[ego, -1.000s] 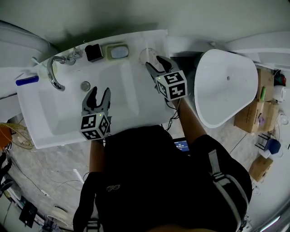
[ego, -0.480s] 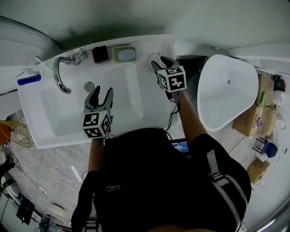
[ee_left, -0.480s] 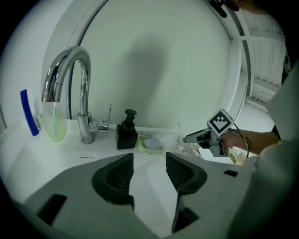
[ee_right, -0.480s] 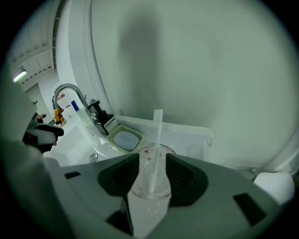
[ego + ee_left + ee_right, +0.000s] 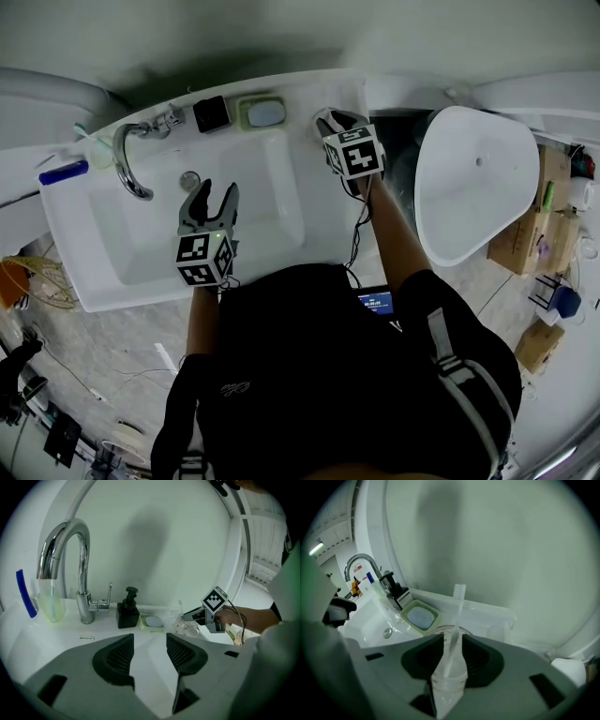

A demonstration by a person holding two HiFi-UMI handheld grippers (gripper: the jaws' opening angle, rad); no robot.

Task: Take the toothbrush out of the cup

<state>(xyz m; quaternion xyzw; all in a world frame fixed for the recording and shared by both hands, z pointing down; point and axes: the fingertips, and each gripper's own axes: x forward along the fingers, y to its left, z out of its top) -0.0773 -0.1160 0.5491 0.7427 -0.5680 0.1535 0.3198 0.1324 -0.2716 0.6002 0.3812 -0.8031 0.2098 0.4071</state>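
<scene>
A clear glass cup [image 5: 187, 627] stands on the back right corner of the white sink [image 5: 281, 234], with a translucent white toothbrush [image 5: 457, 620] upright in it. My right gripper [image 5: 328, 122] reaches down over the cup. Its jaws have just been closing, and in the right gripper view [image 5: 452, 653] the pads press on the toothbrush handle on both sides. The head of the toothbrush [image 5: 181, 605] shows above the cup. My left gripper [image 5: 210, 192] hovers open over the basin with nothing between its fingers [image 5: 117, 656].
Along the back of the sink are a chrome faucet [image 5: 127, 159], a black soap dispenser [image 5: 212, 113] and a green soap dish [image 5: 265, 112]. A blue-handled item [image 5: 64, 172] sits at the far left. A white tub [image 5: 478, 178] and cardboard boxes [image 5: 534, 234] lie to the right.
My right gripper has dropped onto the cup and its jaws have narrowed around the toothbrush. The left gripper has barely shifted.
</scene>
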